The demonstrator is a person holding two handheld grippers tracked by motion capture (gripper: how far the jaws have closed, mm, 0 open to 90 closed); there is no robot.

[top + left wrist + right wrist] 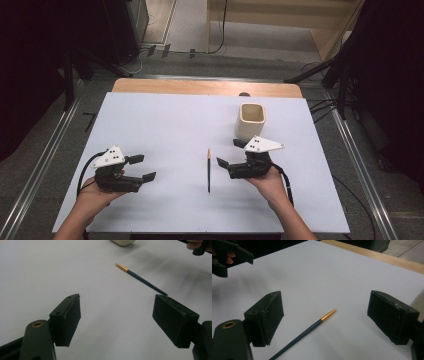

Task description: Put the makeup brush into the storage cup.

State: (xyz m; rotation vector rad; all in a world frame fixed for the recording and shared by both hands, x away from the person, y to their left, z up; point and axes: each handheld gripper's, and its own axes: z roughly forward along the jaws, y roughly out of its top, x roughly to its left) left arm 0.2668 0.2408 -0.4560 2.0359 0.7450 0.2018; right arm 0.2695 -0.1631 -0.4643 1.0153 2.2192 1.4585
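A thin dark pencil [209, 170] with a gold tip lies flat on the white sheet [170, 120], pointing away from me. My right gripper [229, 152] rests just right of it, open, jaws facing the pencil. In the right gripper view the pencil [304, 337] runs up between the spread jaws of that gripper [324, 300], nothing touching it. My left gripper [145, 167] sits open at the near left, well apart from the pencil. In the left gripper view the pencil [141, 278] lies ahead of that gripper [117, 302], to the right.
A cream square cup [251, 121] stands upright just beyond the right gripper. Its base [122, 242] shows in the left gripper view and its side [419, 302] in the right gripper view. The wooden table edge [205, 87] borders the sheet's far side.
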